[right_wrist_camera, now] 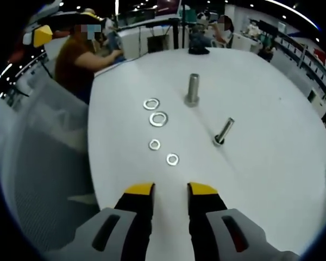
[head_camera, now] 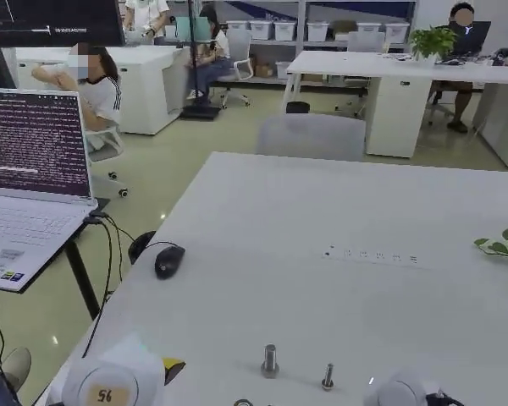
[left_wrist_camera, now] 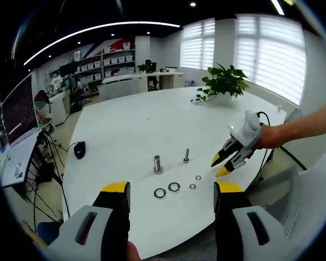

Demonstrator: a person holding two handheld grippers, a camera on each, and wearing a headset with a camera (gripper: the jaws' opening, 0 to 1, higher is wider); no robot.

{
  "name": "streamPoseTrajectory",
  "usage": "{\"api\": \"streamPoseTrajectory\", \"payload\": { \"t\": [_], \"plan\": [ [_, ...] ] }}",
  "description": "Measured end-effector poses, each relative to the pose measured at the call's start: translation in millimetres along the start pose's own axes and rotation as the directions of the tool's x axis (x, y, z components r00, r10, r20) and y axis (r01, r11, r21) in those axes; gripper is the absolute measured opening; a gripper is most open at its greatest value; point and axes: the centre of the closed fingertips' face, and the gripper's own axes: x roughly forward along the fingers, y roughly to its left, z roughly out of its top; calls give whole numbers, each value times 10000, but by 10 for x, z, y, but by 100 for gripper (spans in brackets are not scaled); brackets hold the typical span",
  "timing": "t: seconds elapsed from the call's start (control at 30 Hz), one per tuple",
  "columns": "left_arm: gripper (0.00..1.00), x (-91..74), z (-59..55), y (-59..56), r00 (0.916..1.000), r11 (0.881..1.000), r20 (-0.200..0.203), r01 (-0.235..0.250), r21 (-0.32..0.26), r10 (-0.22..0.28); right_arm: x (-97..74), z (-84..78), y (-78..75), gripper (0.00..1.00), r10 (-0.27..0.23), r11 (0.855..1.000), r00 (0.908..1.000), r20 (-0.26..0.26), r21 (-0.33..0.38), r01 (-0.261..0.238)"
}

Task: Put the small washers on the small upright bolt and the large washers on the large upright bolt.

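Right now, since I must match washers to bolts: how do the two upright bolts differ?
The large bolt is thicker and taller than the small bolt. In the head view the large bolt stands left of the small bolt. Both stand upright on the white table, metal grey, shafts bare.

The table (head_camera: 322,220) is seen from its near edge by the head view, forward and down, with the large bolt (head_camera: 270,360) and small bolt (head_camera: 328,376) caught at the very bottom. The left gripper view is held back off that edge, high, aimed across the table past the left tongs (left_wrist_camera: 172,187); the right tongs (left_wrist_camera: 219,167) are taken in at its right. The right gripper view is set low and close. Both bolts are shared by all three views, the washers (left_wrist_camera: 174,187) by both gripper views.
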Motion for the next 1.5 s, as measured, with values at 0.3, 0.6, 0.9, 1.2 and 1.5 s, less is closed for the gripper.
{"api": "streamPoseTrajectory", "payload": {
  "t": [0.3, 0.6, 0.9, 1.2, 1.5],
  "plan": [
    [62, 30, -63, 40, 9950, 9935, -318, 960, 614, -942, 78, -24, -30, 28, -29, 9978, 9983, -575, -670, -9],
    [62, 43, -82, 81, 9900, 9871, -435, 1374, 823, -1342, 267, 197, -60, 29, 140, 9897, 9971, -753, -1410, -246],
    [62, -5, -206, 4, 9938, 9935, -576, 986, 564, -954, 451, 325, -67, 29, 509, 9728, 9961, -718, -2220, -657],
    [62, -107, -206, 15, 9995, 9998, -290, 154, 143, -150, 531, 270, -38, 29, 763, 9572, 9926, -948, -2719, -996],
    [62, -210, -280, -12, 9976, 9972, -178, 675, 314, -670, 486, 221, -72, 27, 791, 9791, 9935, -824, -1811, -930]
  ]
}}
